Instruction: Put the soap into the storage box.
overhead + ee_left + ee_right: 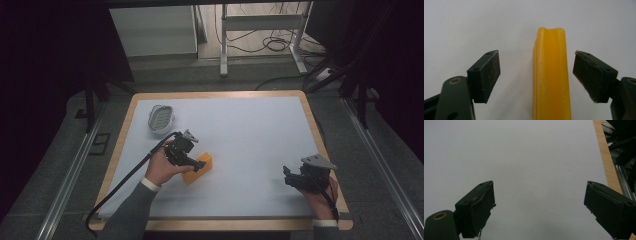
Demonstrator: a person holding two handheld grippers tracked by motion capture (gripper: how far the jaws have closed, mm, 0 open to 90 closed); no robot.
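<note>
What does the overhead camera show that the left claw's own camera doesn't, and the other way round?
High view alone: the oval soap dish, the right claw idle near the table's wooden rim, the person's hands and sleeves.
Left gripper view alone: the pads standing apart from the yellow soap bar, with gaps on both sides, and the groove along its edge.
Both: the bar on the white surface with the left claw around it.

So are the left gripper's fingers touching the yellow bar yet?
Apart. In the left gripper view, the yellow bar sits between the left gripper's fingers, with white table showing in a gap on each side.
</note>
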